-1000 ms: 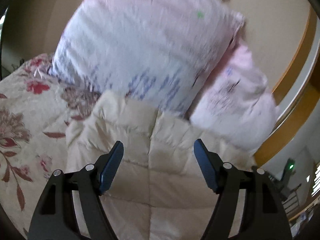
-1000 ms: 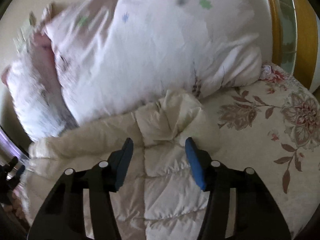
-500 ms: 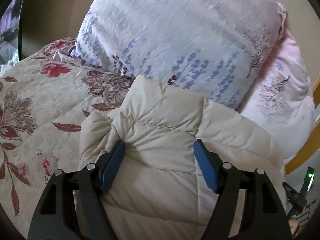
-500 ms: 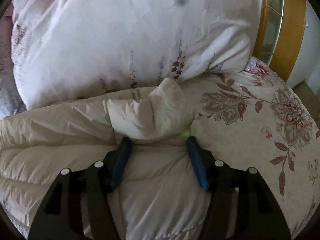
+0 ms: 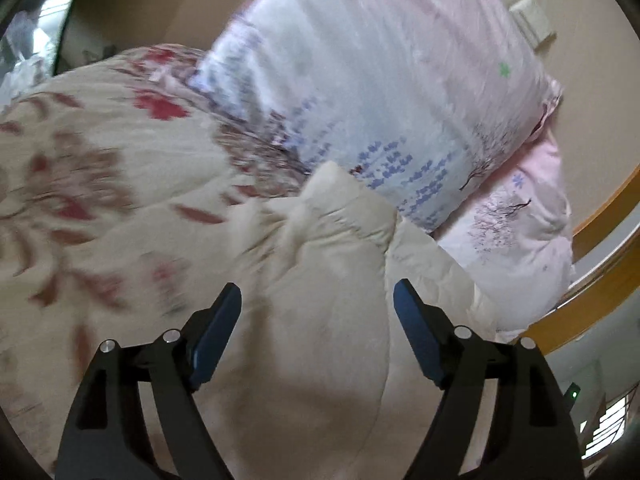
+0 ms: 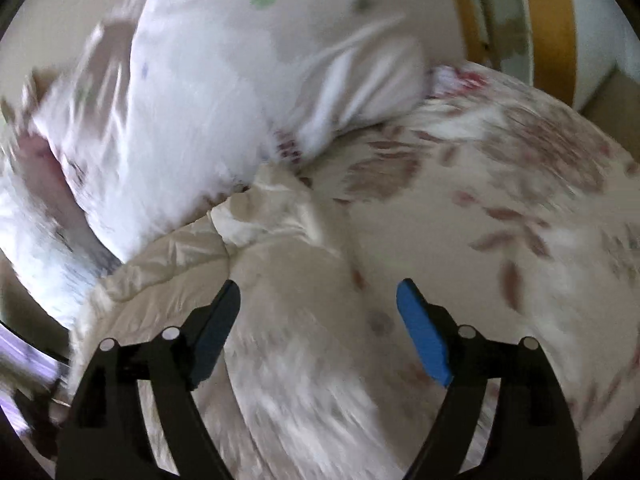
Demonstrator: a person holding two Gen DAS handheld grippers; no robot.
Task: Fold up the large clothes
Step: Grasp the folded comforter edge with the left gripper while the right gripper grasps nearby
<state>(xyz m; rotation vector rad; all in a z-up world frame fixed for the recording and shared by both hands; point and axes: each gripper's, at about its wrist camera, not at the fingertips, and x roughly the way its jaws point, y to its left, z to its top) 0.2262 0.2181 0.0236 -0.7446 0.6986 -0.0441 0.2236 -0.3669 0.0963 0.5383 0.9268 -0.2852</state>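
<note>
A cream quilted puffer jacket (image 5: 332, 280) lies on the flowered bedspread (image 5: 92, 200), its far end bunched against the pillows. My left gripper (image 5: 318, 304) is open above the jacket, holding nothing. The jacket also shows in the right wrist view (image 6: 280, 280), with a crumpled end (image 6: 276, 208) by the pillow. My right gripper (image 6: 318, 304) is open wide above the jacket's right edge and is empty. Both views are motion-blurred.
A large white and lilac flowered pillow (image 5: 384, 100) and a pink pillow (image 5: 520, 232) stand behind the jacket. The same white pillow (image 6: 224, 92) fills the right wrist view. A wooden bed frame (image 5: 600, 208) runs at the right; the headboard post (image 6: 552, 28) stands far right.
Both grippers have pulled back and up from the jacket's far end. The right gripper has opened wider and let go of the bunched cloth it enclosed half a second ago.
</note>
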